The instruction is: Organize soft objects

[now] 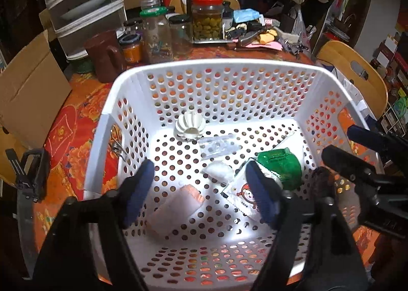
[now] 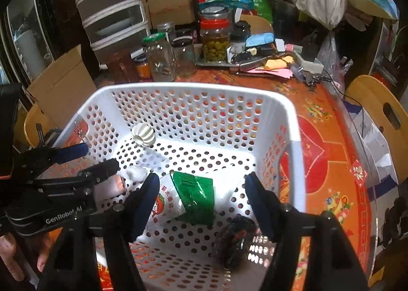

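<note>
In the white perforated basket (image 1: 107,122) I see the soft things lying on its floor: a green foil packet (image 2: 195,198) resting partly over a white printed sachet (image 2: 164,208), a small white pad (image 1: 219,172), a pinkish folded piece (image 1: 178,204) and a clear plastic bag (image 1: 218,147). A ribbed white plastic piece (image 1: 189,126) sits near the far wall, and a dark bundled item (image 2: 237,240) lies in the near right corner. My left gripper (image 1: 201,189) hangs over the pinkish piece with its jaws apart and nothing between them; my right gripper (image 2: 201,201) hangs over the green packet, jaws likewise spread and clear of it. The basket stands on a red and orange patterned tablecloth (image 2: 323,143). Beyond it are glass jars (image 1: 206,22), a brown mug (image 1: 104,56), a cardboard box (image 1: 28,92) and a wooden chair (image 2: 380,102).
</note>
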Demonstrator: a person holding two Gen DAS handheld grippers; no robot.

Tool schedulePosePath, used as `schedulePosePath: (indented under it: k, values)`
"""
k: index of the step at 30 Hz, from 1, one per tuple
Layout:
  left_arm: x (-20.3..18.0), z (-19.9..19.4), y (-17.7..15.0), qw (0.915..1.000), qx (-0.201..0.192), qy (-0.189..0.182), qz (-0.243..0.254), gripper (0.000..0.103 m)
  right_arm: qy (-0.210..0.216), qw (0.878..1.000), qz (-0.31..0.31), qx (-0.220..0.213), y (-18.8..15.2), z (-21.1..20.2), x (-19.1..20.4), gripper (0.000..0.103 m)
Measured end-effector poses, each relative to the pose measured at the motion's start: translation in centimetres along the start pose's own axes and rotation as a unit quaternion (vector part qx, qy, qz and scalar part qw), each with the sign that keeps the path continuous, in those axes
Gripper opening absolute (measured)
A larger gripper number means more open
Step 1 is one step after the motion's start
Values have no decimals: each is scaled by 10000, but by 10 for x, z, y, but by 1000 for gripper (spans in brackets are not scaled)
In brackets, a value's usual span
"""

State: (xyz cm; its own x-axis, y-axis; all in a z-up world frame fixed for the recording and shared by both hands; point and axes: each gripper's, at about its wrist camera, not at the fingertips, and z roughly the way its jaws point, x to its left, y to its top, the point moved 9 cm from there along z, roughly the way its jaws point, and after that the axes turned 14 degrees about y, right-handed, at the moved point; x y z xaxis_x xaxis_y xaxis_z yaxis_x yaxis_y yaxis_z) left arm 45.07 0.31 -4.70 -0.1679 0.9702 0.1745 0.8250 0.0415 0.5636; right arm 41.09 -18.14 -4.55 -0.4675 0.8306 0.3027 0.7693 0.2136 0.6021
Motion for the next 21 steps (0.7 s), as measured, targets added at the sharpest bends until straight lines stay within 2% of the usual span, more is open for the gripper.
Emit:
schedulePosePath:
  k: [3, 6, 8, 11, 14, 21]
  values:
    - [1, -13, 0, 9999, -110, -43, -15, 86, 19, 9999, 31, -97, 0, -12, -4, 71]
    - [2, -32, -3, 9995, -327, -28, 25, 103, 36, 9997, 56, -239, -3, -28, -7, 81]
    - [1, -47, -6, 9984, -558, -4, 98, 103, 91, 9994, 55, -340, -6, -39, -7, 91]
    - [-1, -72, -18, 9963, -829, 65, 210, 103, 129, 9987, 27, -488, -15, -55, -3, 95]
    - [0, -94, -31, 9946, -1016, 15, 203, 103, 182, 9981, 62, -586, -30, -69, 3, 97]
    - [15, -140, -70, 9913, -1305, -139, -42, 103, 19, 9969, -3, -785, -74, -102, 16, 97]
